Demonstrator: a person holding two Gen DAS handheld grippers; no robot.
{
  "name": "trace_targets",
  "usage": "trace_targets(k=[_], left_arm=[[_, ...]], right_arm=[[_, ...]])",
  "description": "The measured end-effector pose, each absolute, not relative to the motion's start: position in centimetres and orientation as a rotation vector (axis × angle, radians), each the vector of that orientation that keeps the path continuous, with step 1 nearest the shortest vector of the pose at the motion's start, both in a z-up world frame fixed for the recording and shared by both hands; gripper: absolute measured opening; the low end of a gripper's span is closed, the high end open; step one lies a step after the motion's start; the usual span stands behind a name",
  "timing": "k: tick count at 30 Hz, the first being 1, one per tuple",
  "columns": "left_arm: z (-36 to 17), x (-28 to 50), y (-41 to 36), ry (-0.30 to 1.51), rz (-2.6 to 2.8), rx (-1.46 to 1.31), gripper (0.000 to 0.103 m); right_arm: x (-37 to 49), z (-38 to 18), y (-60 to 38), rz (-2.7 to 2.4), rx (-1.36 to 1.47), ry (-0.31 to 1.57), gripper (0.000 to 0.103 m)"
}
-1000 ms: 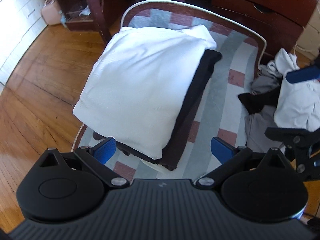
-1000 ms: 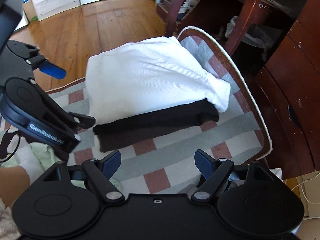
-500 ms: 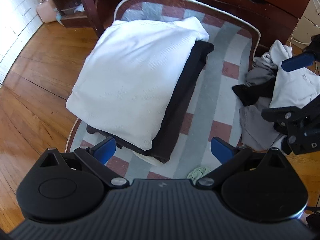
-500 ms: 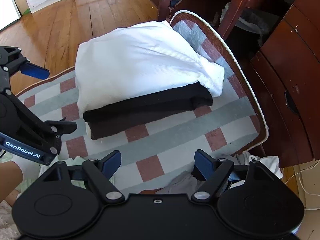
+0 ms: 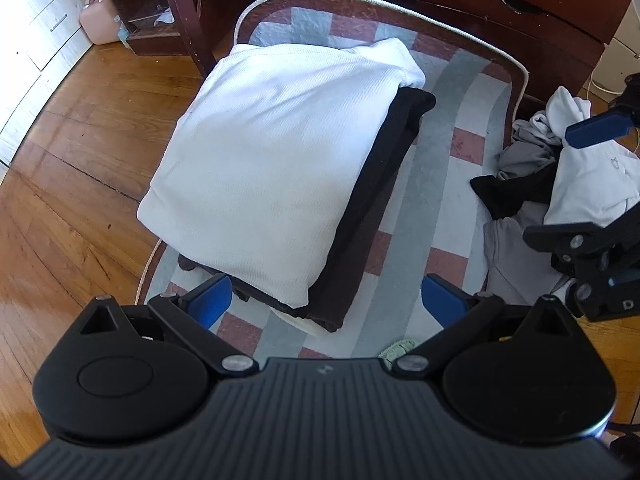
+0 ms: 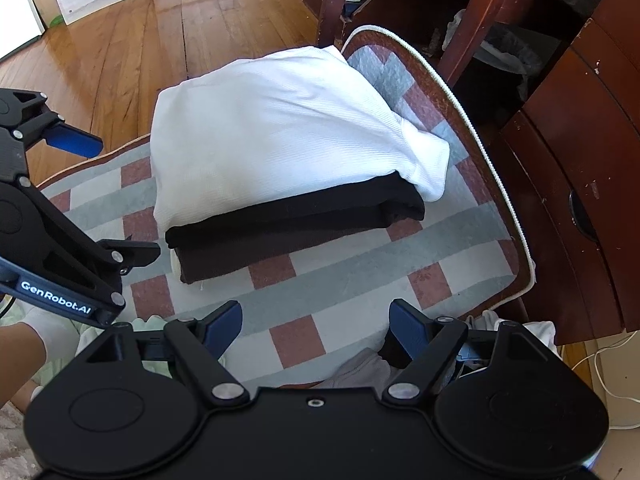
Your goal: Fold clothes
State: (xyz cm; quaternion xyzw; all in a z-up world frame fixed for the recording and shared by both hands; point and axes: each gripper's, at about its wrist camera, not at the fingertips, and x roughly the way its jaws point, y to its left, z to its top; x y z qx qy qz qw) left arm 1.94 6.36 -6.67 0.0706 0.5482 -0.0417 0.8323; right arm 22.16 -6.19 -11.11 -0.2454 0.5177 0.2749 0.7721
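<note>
On the checked rug (image 5: 448,128), folded stack (image 5: 276,168) sits done. Both grippers, left gripper (image 5: 326,298) and right gripper (image 6: 316,322), gape wide, empty. Pick one garment from the unfolded pile (image 5: 576,168); pinch a single layer.

Sunlit wooden floor (image 5: 72,152), dark wooden dresser (image 6: 580,168), checked rug (image 5: 452,168)

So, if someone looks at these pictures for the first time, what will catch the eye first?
First, the folded white garment, bright in the middle, lying on top of a folded black garment on the checked rug. Next, the pile of unfolded clothes at the rug's edge, on the right in the left wrist view. The left gripper and right gripper are both open and empty.
</note>
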Motion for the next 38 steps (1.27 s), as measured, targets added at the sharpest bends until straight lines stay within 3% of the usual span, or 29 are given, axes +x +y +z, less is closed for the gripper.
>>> trace_targets(k=[38], left_arm=[[-9.3, 0.9, 6.5, 1.212, -0.042, 0.192, 0.103]], right_arm=[[20.6, -11.4, -5.2, 0.620, -0.572, 1.115, 0.084]])
